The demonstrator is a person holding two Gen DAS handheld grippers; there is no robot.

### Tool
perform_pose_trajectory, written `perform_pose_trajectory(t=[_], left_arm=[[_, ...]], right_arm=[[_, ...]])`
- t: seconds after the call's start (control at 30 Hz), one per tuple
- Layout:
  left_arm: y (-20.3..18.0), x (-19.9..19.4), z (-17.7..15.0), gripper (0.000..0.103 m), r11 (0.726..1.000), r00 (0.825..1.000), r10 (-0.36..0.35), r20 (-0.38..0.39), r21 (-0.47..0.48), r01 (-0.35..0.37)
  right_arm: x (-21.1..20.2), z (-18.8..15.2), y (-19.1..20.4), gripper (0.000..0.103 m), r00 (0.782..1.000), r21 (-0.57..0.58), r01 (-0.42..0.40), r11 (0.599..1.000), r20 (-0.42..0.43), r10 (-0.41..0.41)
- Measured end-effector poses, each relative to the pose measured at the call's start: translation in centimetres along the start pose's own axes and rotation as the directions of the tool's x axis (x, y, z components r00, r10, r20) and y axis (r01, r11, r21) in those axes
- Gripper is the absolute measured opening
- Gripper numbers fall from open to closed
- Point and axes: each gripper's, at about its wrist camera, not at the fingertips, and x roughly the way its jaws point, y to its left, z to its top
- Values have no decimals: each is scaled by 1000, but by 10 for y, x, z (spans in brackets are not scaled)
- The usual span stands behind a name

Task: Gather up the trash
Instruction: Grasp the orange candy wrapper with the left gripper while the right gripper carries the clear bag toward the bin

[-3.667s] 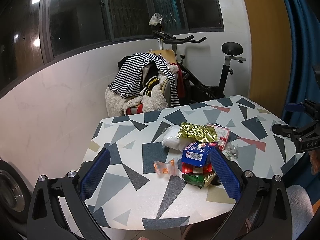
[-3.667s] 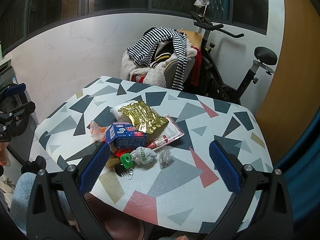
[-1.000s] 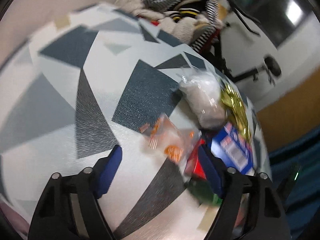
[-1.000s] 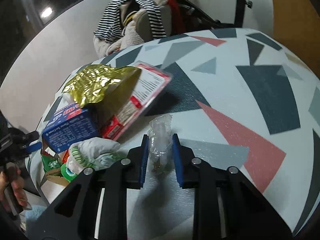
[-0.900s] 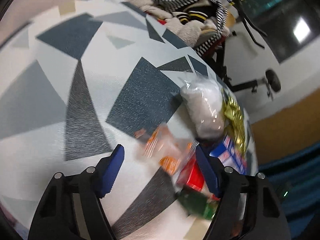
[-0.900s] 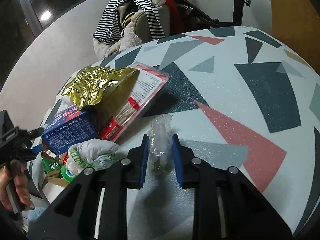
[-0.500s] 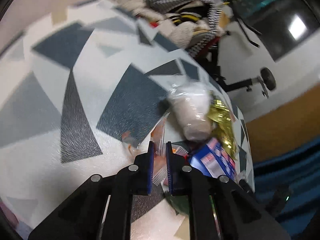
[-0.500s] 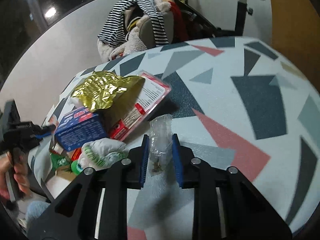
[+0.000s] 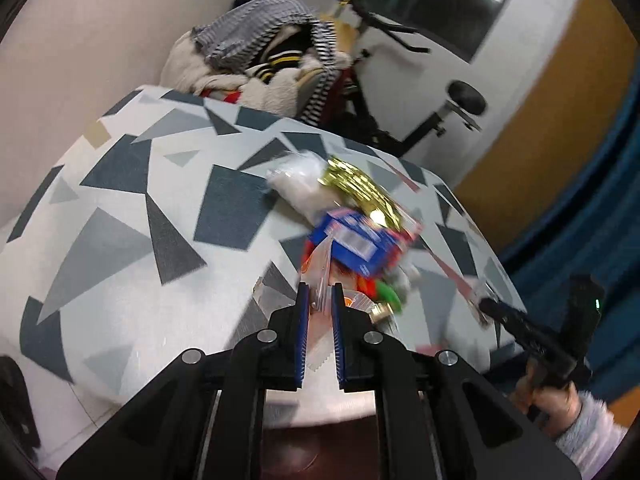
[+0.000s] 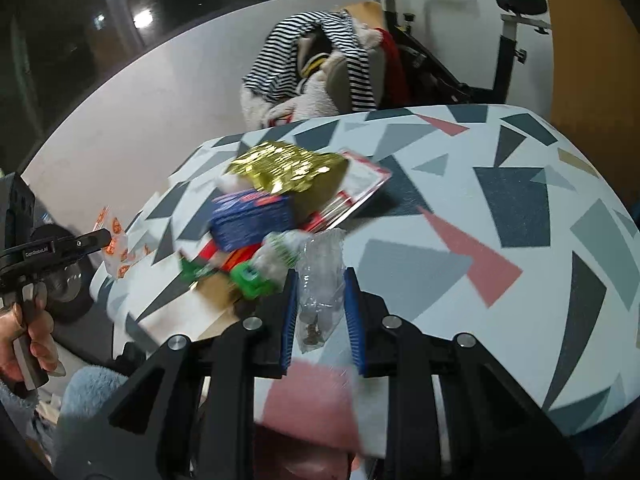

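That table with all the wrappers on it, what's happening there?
A person is picking up trash with a gripper in each hand. The left gripper is shut on a clear wrapper with orange print. The right gripper is shut on a crinkly clear bag. A pile remains on the patterned table: a gold foil bag, a blue box and other scraps.

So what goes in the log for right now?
left tool: shut on orange-print wrapper | right tool: shut on clear wrapper | trash pile: on table
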Motion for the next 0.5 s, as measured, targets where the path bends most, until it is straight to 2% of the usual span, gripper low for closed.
perform_pose_trajectory(t=[0.13, 0.3, 0.5], left_arm=[[-18, -17, -37, 11, 996, 1000, -28, -14, 86, 29], [-32, -23, -84, 11, 986, 996, -72, -50, 145, 78], [-33, -15, -119, 11, 983, 992, -100, -78, 148, 110]], right_arm=[[-10, -19, 13, 25, 1000, -27, -24, 999, -3, 24], [-17, -48, 32, 26, 998, -57, -54, 997, -23, 53], [-11, -81, 56, 26, 995, -99, -79, 992, -76, 72]])
